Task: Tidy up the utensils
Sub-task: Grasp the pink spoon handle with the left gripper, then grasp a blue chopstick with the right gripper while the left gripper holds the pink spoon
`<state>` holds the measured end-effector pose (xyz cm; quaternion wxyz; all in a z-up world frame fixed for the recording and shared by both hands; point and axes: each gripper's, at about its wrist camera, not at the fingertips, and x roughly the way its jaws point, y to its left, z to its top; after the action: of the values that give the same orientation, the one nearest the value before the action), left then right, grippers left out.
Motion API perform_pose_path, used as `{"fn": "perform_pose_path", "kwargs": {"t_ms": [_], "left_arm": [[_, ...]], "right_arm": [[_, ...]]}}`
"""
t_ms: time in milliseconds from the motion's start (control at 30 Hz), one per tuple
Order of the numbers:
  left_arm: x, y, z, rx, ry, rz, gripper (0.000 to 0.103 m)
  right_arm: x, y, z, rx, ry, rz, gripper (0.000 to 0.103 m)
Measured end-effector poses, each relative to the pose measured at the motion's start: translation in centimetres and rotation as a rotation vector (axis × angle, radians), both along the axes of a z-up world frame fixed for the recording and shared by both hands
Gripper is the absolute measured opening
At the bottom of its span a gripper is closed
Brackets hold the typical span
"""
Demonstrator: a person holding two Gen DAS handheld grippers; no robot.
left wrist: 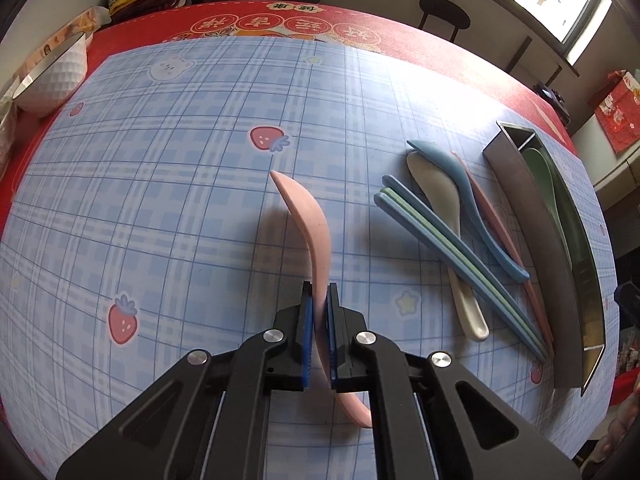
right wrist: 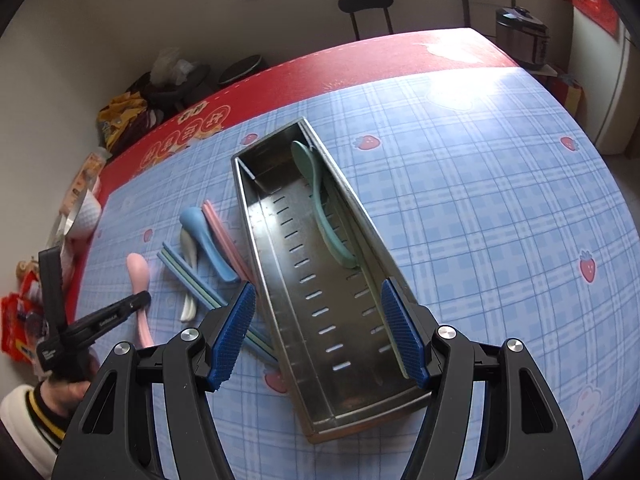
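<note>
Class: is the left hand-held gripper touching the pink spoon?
Touching. The left wrist view shows the left hand-held gripper with both blue pads pressed against the pink spoon handle.

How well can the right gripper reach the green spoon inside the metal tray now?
Probably yes: the right gripper is open above the metal tray, and nothing covers the green spoon.

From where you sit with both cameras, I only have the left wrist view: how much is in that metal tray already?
Observer: One green spoon lies along the far wall of the metal tray; the rest of its slotted floor is bare.
Operator: Where is the right gripper?
Observer: The right gripper stands open, its pads on either side of the tray's near end.
Operator: Is the tray divided?
Observer: A crosswise wall sits near its far end, with nothing visible behind it.
</note>
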<state>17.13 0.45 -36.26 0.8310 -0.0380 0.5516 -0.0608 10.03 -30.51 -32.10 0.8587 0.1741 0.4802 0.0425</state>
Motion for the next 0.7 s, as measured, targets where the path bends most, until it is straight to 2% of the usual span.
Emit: {"fn": "perform_pose_path", "kwargs": {"t_ms": [100, 233, 333, 467, 700], "left_arm": [[-0.9, 0.6, 0.0, -0.002, 0.015, -0.023, 0.006], [-1.7, 1.6, -0.1, -0.023, 0.024, -0.053, 0.006], [-2.0, 2.4, -0.2, -0.052, 0.024, -0.067, 0.008], [-2.0, 3.2, -0.5, -0.097, 0.017, -0.071, 0.008], [-3.0, 3.2, -0.5, -0.113, -0.019, -0.079, 0.008]], "right_arm": [[0.8, 2.2, 0.5, -0.018, -0.028, 0.088, 0.062], [2.1, 6.0, 0.3, -0.067, -0.033, 0.248, 0.042], [3.2, 8.9, -0.4, -0.14, -0.026, 0.377, 0.028], [4.7, 12.1, -2.0, -0.234, 0.001, 0.505, 0.015], [6.4, 14.5, -4.1, -0.33, 0.059, 0.591, 0.012]]}}
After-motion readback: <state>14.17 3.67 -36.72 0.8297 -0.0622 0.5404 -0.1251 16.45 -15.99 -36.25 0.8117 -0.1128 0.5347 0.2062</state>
